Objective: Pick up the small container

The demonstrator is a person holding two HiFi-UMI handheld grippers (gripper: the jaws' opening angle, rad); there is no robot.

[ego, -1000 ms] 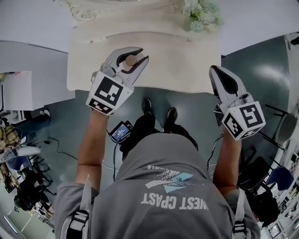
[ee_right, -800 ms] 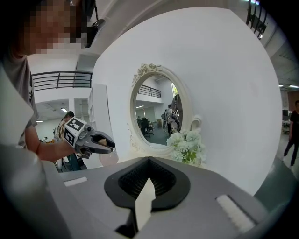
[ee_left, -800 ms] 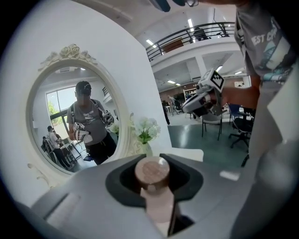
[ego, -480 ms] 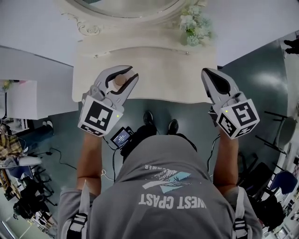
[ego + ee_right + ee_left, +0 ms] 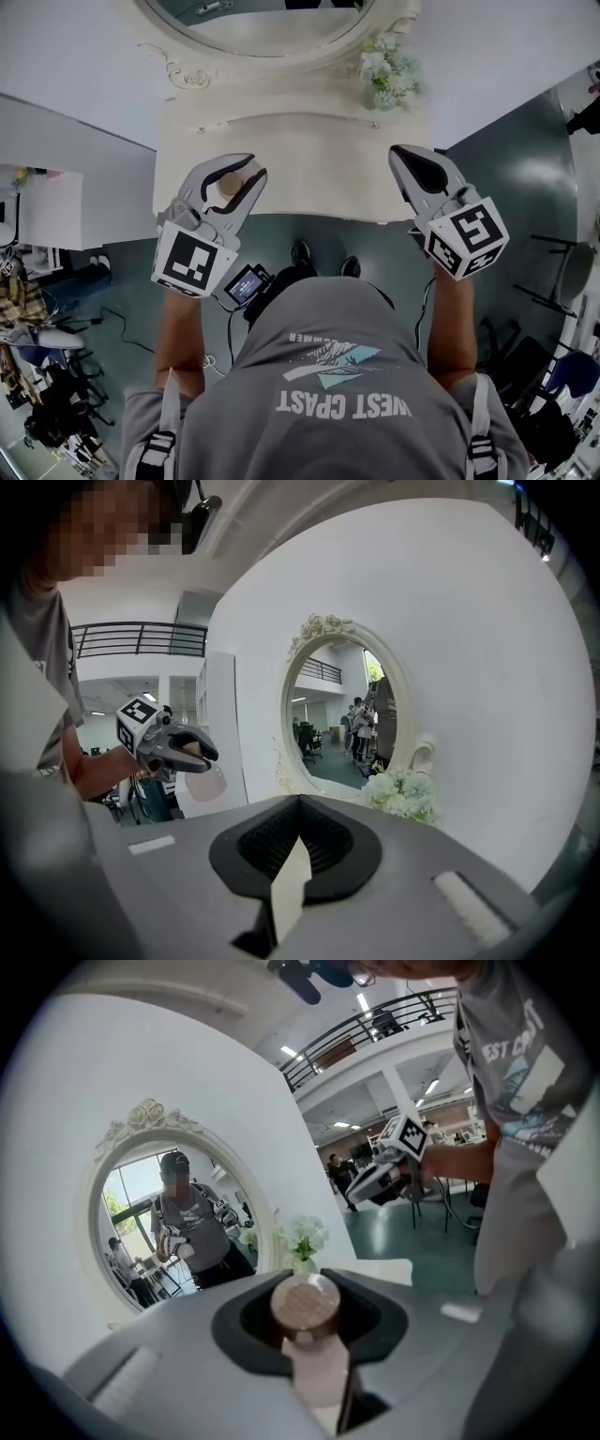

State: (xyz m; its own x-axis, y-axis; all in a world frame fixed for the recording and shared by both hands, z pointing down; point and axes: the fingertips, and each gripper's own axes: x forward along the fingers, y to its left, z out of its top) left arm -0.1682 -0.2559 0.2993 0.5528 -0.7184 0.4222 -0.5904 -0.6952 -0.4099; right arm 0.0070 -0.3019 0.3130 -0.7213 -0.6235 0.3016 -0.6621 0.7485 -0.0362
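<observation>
Two tools and one small container show in the head view. The left tool (image 5: 247,170) is closed partway, clamped on the small container (image 5: 228,185), whose round wooden cap sits in the pocket between the jaws, just behind the tips. The right tool (image 5: 398,155) has its jaws brought together, tips meeting, with nothing between them. Both tools point toward one pale bench (image 5: 319,141) ahead of their tips.

From above, only the cap shows. The left gripper view adds a pale neck under that cap, running back between the jaws. The right gripper view alone catches the left tool from the side, off to its own left, and there the container's clear, rounded body (image 5: 204,782) hangs free below the gripping jaws.

The head view shows just the lower rim of one oval mirror (image 5: 253,28) beyond the bench. Both gripper views take in its whole ornate frame, with a person reflected in the glass. One bunch of white flowers (image 5: 386,70) stands ahead of the right tool, and in the left gripper view it appears straight past the cap.
</observation>
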